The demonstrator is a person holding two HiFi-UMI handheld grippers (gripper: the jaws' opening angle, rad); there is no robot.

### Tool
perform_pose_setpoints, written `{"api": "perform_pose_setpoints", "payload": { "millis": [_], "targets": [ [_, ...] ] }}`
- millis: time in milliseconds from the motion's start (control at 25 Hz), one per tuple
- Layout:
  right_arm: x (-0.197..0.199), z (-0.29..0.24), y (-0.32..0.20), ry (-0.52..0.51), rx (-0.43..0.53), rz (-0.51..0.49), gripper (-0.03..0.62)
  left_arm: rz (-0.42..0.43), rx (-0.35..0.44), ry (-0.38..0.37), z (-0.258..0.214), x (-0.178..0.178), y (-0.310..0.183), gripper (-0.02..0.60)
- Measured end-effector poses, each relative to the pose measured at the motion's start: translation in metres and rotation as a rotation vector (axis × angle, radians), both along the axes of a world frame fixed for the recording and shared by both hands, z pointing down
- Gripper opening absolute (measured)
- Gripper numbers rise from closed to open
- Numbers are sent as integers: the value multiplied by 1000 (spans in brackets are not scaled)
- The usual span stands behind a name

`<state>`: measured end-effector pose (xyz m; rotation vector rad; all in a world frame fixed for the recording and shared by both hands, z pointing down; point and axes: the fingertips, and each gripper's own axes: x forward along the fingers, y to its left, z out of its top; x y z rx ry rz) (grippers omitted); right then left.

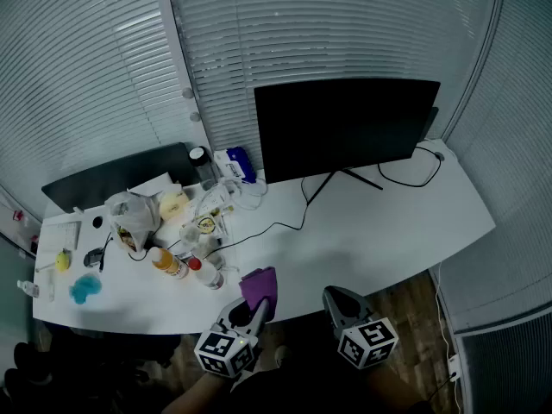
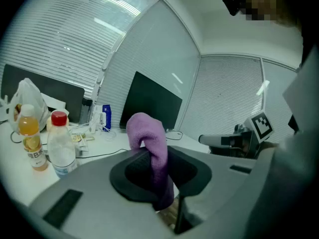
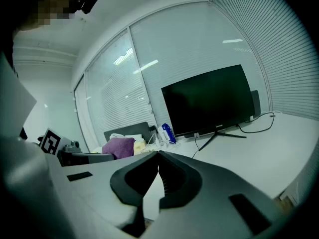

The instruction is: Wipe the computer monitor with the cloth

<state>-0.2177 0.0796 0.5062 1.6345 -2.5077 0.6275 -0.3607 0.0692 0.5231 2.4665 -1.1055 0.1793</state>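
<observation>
Cloth (image 2: 147,131) in left gripper (image 2: 155,159) (labels (image 2: 34,155) unreadable)

Kinda dim room: a curved white desk (image 1: 388,231) sat against walls of closed grey blinds (image 1: 345,24), with wood floor (image 1: 418,304) underneath.

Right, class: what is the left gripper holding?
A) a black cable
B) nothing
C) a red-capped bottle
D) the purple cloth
D: the left gripper has its jaws shut on the purple cloth, which sticks up between them.
</observation>
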Motion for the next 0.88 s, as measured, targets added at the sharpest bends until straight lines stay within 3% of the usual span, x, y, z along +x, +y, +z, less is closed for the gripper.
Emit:
{"api": "perform_pose_setpoints", "payload": {
  "millis": [880],
  "targets": [
    [-1,-12,29,10,7,-29,26,28,25,-2,-5,9,28,74]
  ]
}}
